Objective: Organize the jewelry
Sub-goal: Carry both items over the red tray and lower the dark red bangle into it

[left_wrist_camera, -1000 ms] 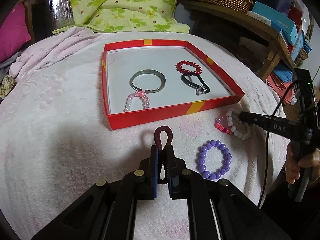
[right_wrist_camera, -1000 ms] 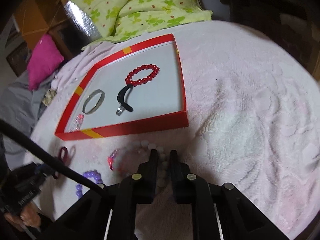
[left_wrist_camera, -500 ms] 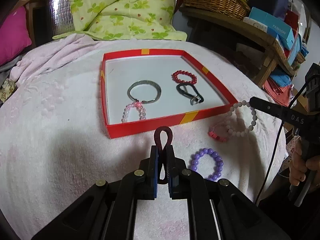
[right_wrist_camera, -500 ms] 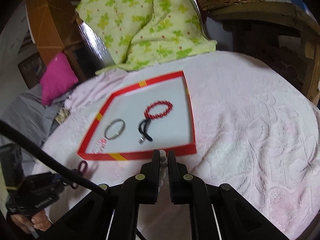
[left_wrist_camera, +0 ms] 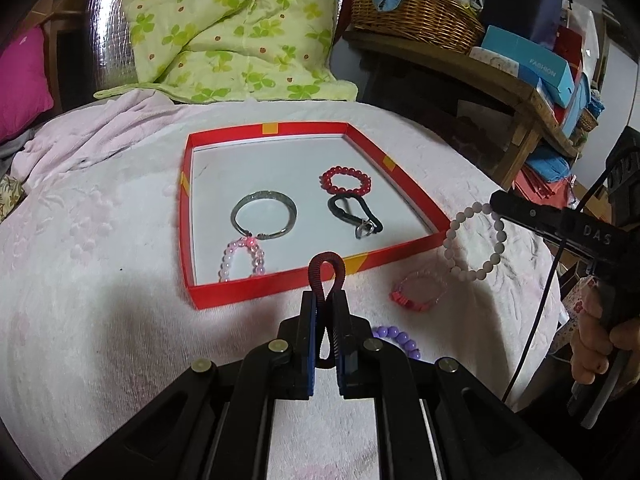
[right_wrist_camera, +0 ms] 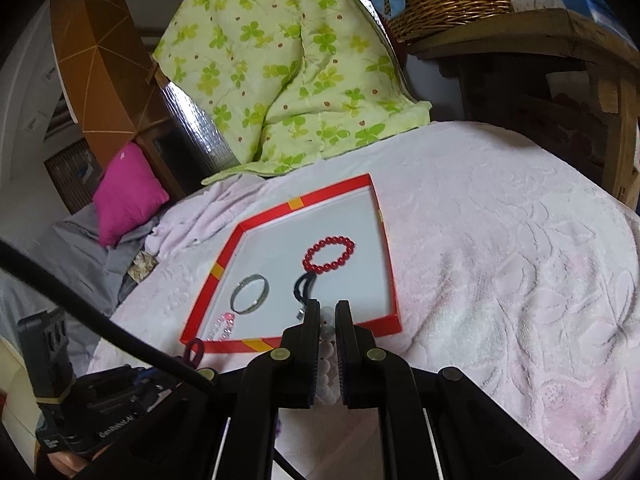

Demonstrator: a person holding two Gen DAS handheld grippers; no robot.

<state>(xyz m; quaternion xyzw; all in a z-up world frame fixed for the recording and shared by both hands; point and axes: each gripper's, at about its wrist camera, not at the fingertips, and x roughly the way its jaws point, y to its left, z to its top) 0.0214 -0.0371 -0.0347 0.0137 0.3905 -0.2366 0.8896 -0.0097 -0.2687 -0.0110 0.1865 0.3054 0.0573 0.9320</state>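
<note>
Both grippers clamped: left gripper (left_wrist_camera: 327,304) on the dark-red coil loop (left_wrist_camera: 327,270), right gripper (right_wrist_camera: 328,316) on the white bead bracelet (left_wrist_camera: 474,240); I'd clear the red tray (left_wrist_camera: 256,294) rim before releasing.

Both wrist cameras look downward, sharing the red tray (left_wrist_camera: 404,246) (right_wrist_camera: 390,256).

The tray (left_wrist_camera: 188,240) has free floor along its far half and left side. Its near half is occupied by the bangle (left_wrist_camera: 265,215), pink beads (left_wrist_camera: 242,258), red beads (left_wrist_camera: 345,180) and black loop (left_wrist_camera: 354,216). The low red wall blocks level entry; approach from above.
</note>
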